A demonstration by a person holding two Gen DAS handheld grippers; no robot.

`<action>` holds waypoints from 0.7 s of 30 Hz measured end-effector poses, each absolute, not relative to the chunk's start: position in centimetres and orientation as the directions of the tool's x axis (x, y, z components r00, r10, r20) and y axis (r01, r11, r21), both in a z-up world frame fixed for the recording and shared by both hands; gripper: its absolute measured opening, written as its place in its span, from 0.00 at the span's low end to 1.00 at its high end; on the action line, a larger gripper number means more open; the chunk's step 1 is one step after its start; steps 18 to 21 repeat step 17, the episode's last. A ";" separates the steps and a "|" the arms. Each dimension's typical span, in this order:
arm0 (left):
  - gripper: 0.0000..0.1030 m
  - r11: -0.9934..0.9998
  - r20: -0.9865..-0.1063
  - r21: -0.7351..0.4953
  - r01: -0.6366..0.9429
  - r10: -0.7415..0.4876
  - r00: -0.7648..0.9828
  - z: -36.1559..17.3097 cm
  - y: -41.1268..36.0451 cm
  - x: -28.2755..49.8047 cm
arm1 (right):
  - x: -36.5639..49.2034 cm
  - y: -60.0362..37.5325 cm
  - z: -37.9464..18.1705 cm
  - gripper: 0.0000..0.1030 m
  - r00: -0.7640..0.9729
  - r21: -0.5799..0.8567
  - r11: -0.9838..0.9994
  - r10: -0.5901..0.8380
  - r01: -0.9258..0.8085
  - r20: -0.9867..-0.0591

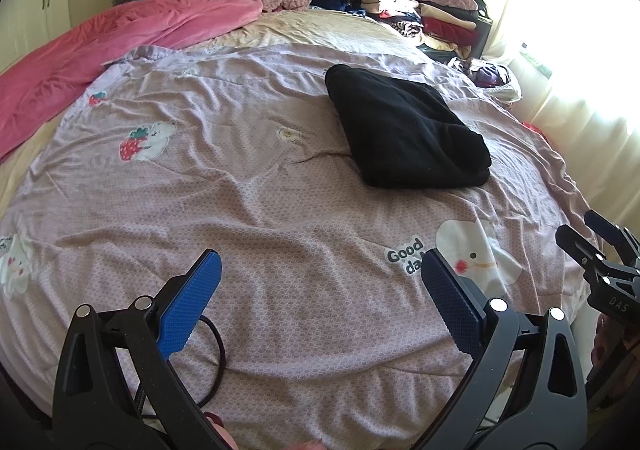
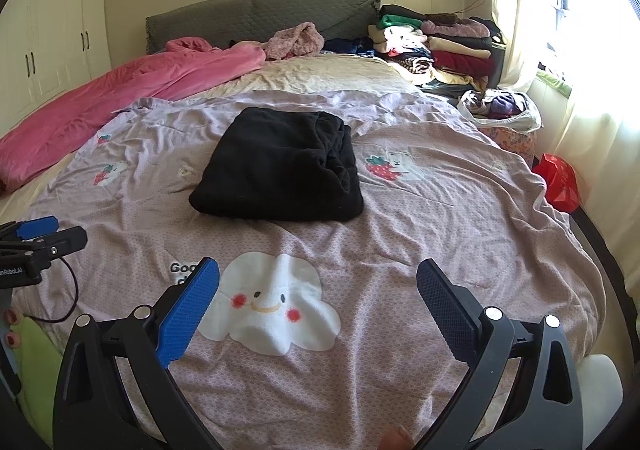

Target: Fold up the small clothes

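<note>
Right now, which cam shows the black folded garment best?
Right wrist. The black garment sits near centre there, with its whole outline and the folded layers along its right edge visible. The left wrist view also shows all of it, but off to the right, at an angle, with less fold detail.

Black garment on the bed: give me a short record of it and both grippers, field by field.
garment: black garment, folded into a compact bundle
resting on: lilac quilt with cloud and strawberry prints
left gripper: open, empty, above the quilt, short of the garment
right gripper: open, empty, over the smiling cloud print
contact: neither gripper touches the garment
background: stack of folded clothes by the headboard, pink blanket at left
</note>
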State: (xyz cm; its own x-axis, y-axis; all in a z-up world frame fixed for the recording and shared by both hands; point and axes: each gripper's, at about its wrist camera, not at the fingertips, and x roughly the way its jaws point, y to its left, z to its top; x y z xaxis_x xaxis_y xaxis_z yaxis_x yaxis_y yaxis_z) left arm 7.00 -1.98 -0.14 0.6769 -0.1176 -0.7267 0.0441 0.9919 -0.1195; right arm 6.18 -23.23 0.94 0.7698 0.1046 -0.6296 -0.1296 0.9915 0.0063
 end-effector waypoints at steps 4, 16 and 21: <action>0.91 0.997 -0.747 -0.081 -0.016 -0.050 0.663 -0.4 -0.9 7.6 | 5.9 -24.4 0.7 0.96 0.781 -0.017 0.998 0.036 -0.060 -0.624; 0.91 0.899 -0.707 -0.052 -0.435 0.275 0.652 6.1 26.2 8.5 | 0.6 -47.2 -3.4 0.96 0.518 -0.158 0.759 -0.565 0.631 -0.642; 0.91 0.875 -0.695 -0.020 -0.484 0.337 0.636 7.0 29.5 8.2 | -0.3 -49.8 -4.6 0.96 0.456 -0.161 0.716 -0.584 0.679 -0.671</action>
